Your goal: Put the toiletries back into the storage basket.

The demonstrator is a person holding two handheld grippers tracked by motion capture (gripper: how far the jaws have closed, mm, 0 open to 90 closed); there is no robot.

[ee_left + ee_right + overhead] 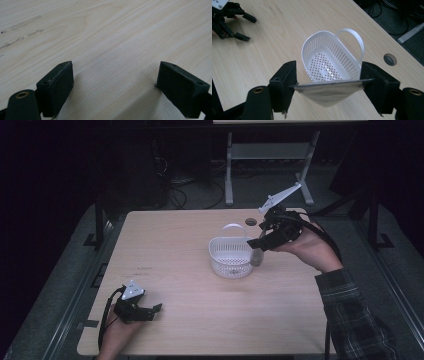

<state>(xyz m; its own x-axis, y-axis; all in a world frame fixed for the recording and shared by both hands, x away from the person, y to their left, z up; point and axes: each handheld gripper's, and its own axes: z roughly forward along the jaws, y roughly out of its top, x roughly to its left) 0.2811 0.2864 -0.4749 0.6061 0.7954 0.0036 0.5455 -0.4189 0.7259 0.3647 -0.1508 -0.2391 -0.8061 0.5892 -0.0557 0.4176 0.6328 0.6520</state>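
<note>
The right gripper (329, 83) pinched a grey pouch (329, 93) beside the white basket (329, 53) (handle up); the left gripper (116, 82) rested spread, empty, on the table (112, 32).

Both grippers are matte black. The left gripper (156, 309) carries a grey three-cornered plate and a looping black cable. The right gripper (256, 243) bears a similar plate on a stalk. Brass-ringed screw holes mark the jaw arms. A dark plaid sleeve (352, 320) covers the right forearm.

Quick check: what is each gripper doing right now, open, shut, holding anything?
Left gripper: open, nothing between its jaws, low over the table.
Right gripper: shut on a grey pouch, held beside the white basket.
</note>
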